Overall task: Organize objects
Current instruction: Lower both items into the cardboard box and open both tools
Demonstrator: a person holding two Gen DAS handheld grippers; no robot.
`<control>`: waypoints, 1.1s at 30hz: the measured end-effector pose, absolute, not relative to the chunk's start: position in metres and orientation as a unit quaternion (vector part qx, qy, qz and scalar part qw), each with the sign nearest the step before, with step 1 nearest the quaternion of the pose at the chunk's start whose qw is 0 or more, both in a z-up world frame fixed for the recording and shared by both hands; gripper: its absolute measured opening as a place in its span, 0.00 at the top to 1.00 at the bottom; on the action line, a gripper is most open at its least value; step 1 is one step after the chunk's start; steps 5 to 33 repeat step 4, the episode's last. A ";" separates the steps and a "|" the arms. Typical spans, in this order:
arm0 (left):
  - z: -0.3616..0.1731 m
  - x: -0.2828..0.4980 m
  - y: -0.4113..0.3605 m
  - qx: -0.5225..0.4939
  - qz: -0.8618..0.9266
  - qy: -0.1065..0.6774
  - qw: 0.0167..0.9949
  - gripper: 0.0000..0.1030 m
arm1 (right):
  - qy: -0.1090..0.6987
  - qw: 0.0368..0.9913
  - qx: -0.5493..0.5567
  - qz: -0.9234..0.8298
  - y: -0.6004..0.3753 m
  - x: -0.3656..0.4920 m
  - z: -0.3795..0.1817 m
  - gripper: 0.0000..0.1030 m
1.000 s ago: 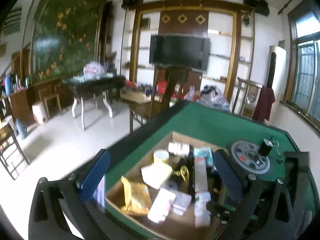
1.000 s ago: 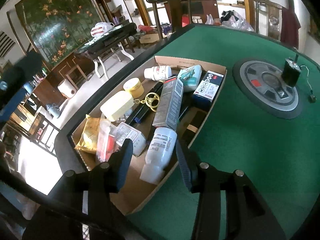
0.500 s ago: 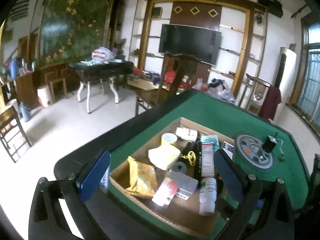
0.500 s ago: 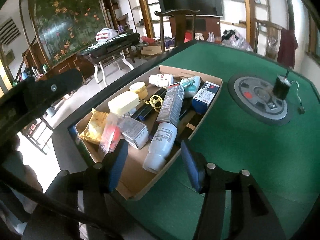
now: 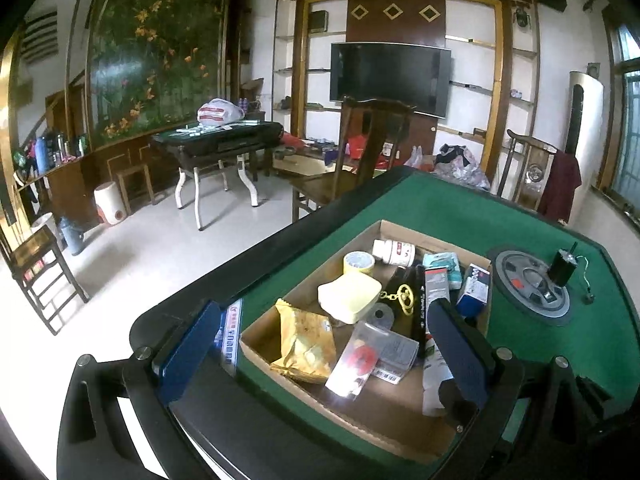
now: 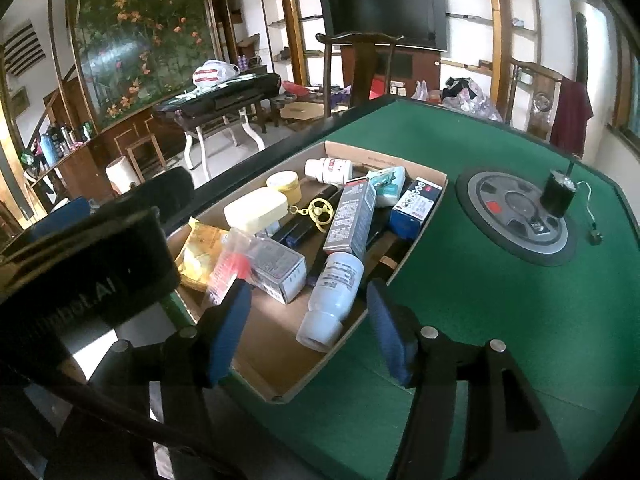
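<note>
1. Left gripper [image 5: 326, 350]: it fills the bottom of the left wrist view, tilted down, jaws spread wide with nothing pinched. Its fingers frame the near end of the cardboard box [image 5: 308, 288], lower centre of that view.
2. Inside the box, from the left: a yellow foil packet [image 5: 306, 344], a pale yellow soap case [image 5: 350, 296], a tape roll [image 5: 359, 264], a gold keychain [image 5: 402, 298] and a white pill bottle [image 5: 394, 252] at the far end.
3. Right gripper [image 6: 308, 328]: bottom centre of the right wrist view, angled down, jaws opening and holding nothing. A white bottle [image 6: 334, 292] lies just beyond and between the fingertips, untouched.
4. On the right, the green table [image 6: 460, 300] carries a round centre panel [image 6: 516, 216] and a small black motor [image 6: 558, 194].
</note>
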State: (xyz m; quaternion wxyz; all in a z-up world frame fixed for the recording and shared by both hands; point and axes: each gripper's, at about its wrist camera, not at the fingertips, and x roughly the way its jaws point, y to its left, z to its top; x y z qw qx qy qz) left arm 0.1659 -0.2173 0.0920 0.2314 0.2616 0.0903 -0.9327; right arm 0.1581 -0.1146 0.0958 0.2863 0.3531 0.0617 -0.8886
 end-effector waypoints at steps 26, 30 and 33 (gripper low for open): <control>0.090 0.164 -0.220 0.269 -0.927 0.100 0.240 0.01 | 0.062 0.276 0.356 -0.891 -0.111 0.156 0.094 0.42; 0.090 0.164 -0.220 0.269 -0.927 0.100 0.240 0.01 | 0.062 0.276 0.356 -0.891 -0.111 0.156 0.094 0.42; 0.090 0.164 -0.220 0.269 -0.927 0.100 0.240 0.01 | 0.062 0.276 0.356 -0.891 -0.111 0.156 0.094 0.42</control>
